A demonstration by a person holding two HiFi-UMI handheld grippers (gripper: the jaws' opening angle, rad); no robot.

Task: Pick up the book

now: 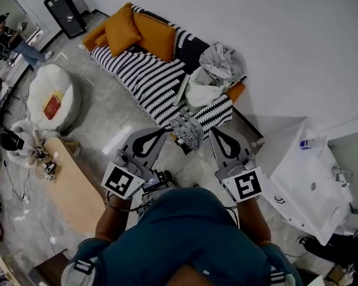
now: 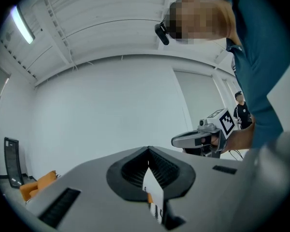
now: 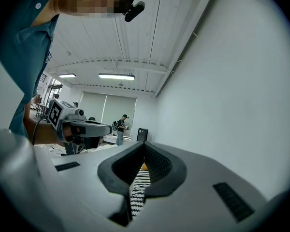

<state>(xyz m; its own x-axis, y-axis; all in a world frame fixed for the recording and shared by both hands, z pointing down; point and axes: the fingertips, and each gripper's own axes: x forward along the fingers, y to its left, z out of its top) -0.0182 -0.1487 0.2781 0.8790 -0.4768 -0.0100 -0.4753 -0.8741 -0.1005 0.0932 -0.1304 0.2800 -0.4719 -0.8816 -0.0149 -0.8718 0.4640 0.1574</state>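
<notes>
The left gripper [image 1: 160, 133] and right gripper [image 1: 215, 131] point toward the striped sofa [image 1: 149, 76] — fingers clenched on nothing. The red book [image 1: 52, 106] lies mid-top on the white beanbag [image 1: 39, 88], well apart.

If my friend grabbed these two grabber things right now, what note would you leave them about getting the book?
Left gripper: shut, empty, pointing toward the striped sofa.
Right gripper: shut, empty, alongside it.
Book: probably the red book-like thing lying on the white beanbag, off to the left. It is too small to be sure.
Done: nothing picked up yet.
Left: go over to it, open a gripper, close on the book and lift.
</notes>
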